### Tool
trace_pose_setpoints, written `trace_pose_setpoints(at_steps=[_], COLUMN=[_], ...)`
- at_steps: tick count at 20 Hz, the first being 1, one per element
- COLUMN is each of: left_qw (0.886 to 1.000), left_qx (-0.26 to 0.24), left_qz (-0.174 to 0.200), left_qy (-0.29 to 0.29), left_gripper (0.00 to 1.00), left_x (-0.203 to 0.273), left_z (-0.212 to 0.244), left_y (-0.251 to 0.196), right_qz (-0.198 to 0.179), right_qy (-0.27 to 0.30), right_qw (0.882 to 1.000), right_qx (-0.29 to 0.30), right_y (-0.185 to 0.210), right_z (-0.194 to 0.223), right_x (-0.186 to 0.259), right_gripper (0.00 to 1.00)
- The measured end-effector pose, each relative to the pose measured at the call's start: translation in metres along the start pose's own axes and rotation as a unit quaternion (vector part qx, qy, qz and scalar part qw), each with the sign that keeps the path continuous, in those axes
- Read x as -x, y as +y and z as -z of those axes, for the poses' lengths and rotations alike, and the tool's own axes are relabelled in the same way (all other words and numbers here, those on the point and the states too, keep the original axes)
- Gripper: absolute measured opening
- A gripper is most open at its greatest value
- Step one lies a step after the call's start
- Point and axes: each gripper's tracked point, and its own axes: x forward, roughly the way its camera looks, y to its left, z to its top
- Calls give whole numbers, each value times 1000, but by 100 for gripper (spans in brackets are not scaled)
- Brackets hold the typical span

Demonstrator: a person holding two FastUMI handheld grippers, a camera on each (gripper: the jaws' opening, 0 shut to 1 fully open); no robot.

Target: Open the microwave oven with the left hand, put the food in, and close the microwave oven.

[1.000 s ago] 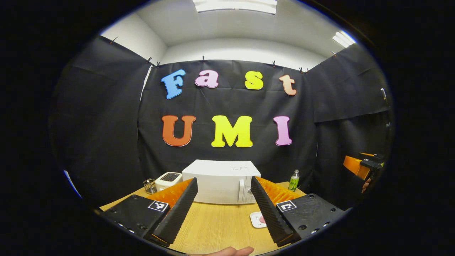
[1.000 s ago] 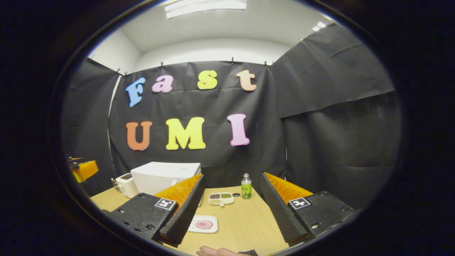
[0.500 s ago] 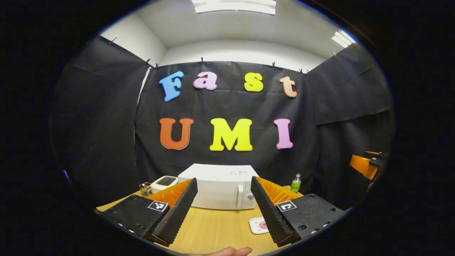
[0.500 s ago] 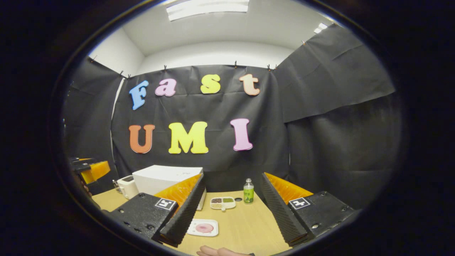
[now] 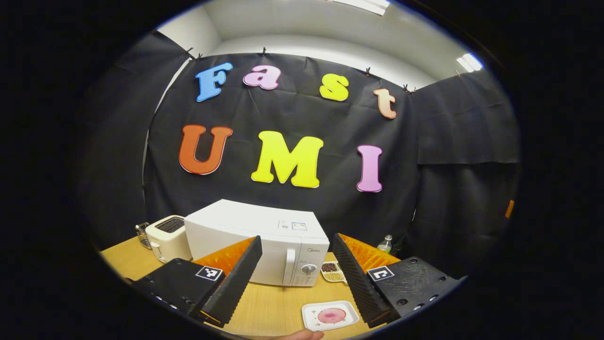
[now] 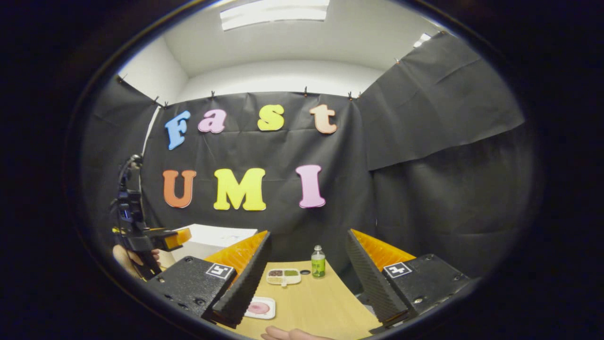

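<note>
Left gripper (image 5: 296, 271): jaws spread wide, nothing between them. It hangs above the wooden table (image 5: 271, 309), apart from everything on it.

Microwave oven (image 5: 257, 241): white, door shut, standing toward the back of the table. In the left gripper view it lies straight ahead of the jaws. Its vertical door handle (image 5: 291, 266) sits between the two fingers in the picture, just beside the round control knob (image 5: 308, 269). The handle's long axis is upright while the jaw gap runs side to side, so the fingers could straddle it without a roll of the hand. My judgement: next move is a forward reach.

Food: a pink item on a small white plate (image 5: 330, 315), on the table in front of the microwave and toward its right.

Right gripper (image 6: 306, 278): jaws also spread, empty. The plate lies low beside its left finger. The left gripper is nearer the microwave.

Also on the table: a toaster (image 5: 167, 236), a divided snack tray (image 6: 283, 276), a green bottle (image 6: 318, 262).
</note>
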Motion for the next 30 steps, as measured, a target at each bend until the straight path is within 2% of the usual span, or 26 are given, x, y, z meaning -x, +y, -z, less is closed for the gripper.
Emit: trace_pose_setpoints(at_steps=[5,6,7,8,9,10,11,12,13,14,15,16,17,19,20,21,22,23,24,25,26,27,28,29,30], left_qw=[1000,999,999,999,999,999,998,998,997,997,997,997,996,995,994,993,994,993,994,994,995,996,995,994,995], left_qx=[-11,-12,-12,-13,-17,-20,-22,-22,-24,-27,-34,-38,-42,-44,-48,-54,-71,-80,-82,-79,-58,-47,-47,-58,-64], left_qz=[-4,-1,2,5,7,6,3,3,-2,-2,-3,-3,-3,-5,-15,-18,-17,-20,-17,-25,-25,-24,-23,-25,-28], left_qy=[20,30,35,40,44,47,52,58,67,71,75,74,74,86,99,100,82,88,75,77,71,79,83,84,77], left_gripper=[95,84,95,82,95,81,93,93,91,90,88,74,77,74,72,68,59,51,68,39,22,19,18,11,11], left_x=[-84,-98,-110,-120,-128,-135,-141,-147,-151,-155,-158,-160,-163,-170,-172,-172,-173,-172,-173,-175,-168,-168,-167,-168,-169], left_z=[58,73,86,100,110,121,131,140,149,157,162,165,168,184,193,196,188,193,193,197,194,194,193,194,190], left_y=[1,2,2,2,2,4,5,6,7,6,7,6,6,10,18,21,18,20,19,24,26,25,25,26,22], right_qz=[8,9,11,13,14,15,17,20,21,22,25,28,29,30,31,33,34,33,32,32,32,31,32,33,34], right_qy=[-6,-3,1,3,5,7,11,13,15,18,23,27,31,34,33,33,33,34,38,41,44,47,51,53,53], right_qw=[1000,1000,1000,1000,1000,1000,1000,1000,1000,1000,999,999,999,999,999,999,999,999,999,999,999,998,998,998,998], right_qx=[2,1,0,-1,-1,0,2,4,5,7,8,8,7,3,1,0,-1,-2,-3,-3,-4,-4,-3,-3,-4], right_y=[-16,-19,-22,-25,-27,-29,-32,-35,-37,-38,-42,-44,-46,-49,-51,-53,-53,-52,-51,-51,-51,-52,-52,-54,-56], right_z=[5,8,12,14,17,21,26,30,33,36,42,46,49,53,53,54,55,58,61,64,66,69,72,74,74], right_x=[-3,-4,-5,-7,-9,-11,-12,-14,-16,-18,-20,-22,-24,-26,-27,-28,-29,-30,-31,-32,-32,-33,-33,-33,-33], right_gripper=[100,100,100,100,100,100,100,100,91,100,100,100,100,100,91,91,91,100,100,100,100,91,91,100,100])
